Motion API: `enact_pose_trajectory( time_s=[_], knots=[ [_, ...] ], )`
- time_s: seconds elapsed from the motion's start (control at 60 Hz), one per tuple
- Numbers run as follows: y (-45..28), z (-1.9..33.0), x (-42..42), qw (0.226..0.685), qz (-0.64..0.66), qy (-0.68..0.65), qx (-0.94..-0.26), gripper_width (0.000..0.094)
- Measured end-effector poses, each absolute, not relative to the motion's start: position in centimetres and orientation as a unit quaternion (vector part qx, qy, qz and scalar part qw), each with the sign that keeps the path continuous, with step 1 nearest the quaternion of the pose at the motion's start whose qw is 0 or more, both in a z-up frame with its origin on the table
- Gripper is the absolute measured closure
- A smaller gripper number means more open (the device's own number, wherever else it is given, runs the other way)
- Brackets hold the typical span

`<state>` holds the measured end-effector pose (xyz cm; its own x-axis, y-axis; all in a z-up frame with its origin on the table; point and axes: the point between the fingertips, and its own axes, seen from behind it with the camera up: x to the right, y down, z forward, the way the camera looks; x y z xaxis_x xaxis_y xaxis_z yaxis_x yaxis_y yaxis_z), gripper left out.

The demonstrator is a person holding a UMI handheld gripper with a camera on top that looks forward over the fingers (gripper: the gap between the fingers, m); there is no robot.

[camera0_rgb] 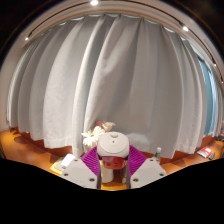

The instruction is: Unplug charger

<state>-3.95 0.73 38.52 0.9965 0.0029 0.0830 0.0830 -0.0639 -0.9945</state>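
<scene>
My left finger (pixel 80 172) shows as a pale block with a magenta pad on its inner face. Between it and the right finger (pixel 146 172) stands the charger (pixel 113 145), a white rounded block, upright, its long axis running straight up and away from my fingers (pixel 113 168). It lies dead ahead and close, centred in the gap. A reddish object sits low in that gap beneath the white body; I cannot identify it. Both magenta pads appear to meet the lower flanks of the charger, so I judge my fingers clenched on it, though the contact line is small and partly masked. I cannot see the socket or the prongs, so the seating of the plug is unconfirmed; I judge the extraction must follow the charger's long axis, a straight pull back toward me without twist. My hand holds the tool level, pointed squarely forward. Beyond the charger, a small pale figure (pixel 98 130) sits just to its left on the wooden desk (pixel 30 148). White curtains (pixel 120 70) hang in folds across the whole background. To the far right a reddish item (pixel 205 152) rests on the desk, well apart.
</scene>
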Motion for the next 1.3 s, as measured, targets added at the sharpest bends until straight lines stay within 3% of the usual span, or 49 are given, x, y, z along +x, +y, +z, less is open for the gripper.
enact_pose_trajectory(
  time_s=[0.083, 0.133, 0.15, 0.267, 0.383, 0.667, 0.783, 0.9, 1.3],
  knots=[
    [1.1, 36.4, 1.8, 0.687, -0.036, -0.002, -0.725, 0.0608],
    [1.7, 33.1, 5.2, 0.666, -0.04, 0.014, -0.744, 0.0609],
    [1.4, 34.0, 6.5, 0.657, -0.043, 0.02, -0.752, 0.0608],
    [1.6, 20.6, 11.6, 0.577, -0.043, 0.038, -0.815, 0.0608],
    [0.3, 12.2, 13.6, 0.509, -0.039, 0.03, -0.86, 0.0575],
    [-2.1, 2.5, 13.8, 0.428, -0.018, 0.004, -0.904, 0.0494],
    [-1.8, 2.7, 13.6, 0.438, -0.007, 0.022, -0.899, 0.043],
    [-1.5, 3.8, 12.7, 0.443, 0.012, 0.034, -0.896, 0.0291],
    [-3.0, 20.3, 10.3, 0.552, -0.031, 0.023, -0.833, 0.0246]
  ],
)
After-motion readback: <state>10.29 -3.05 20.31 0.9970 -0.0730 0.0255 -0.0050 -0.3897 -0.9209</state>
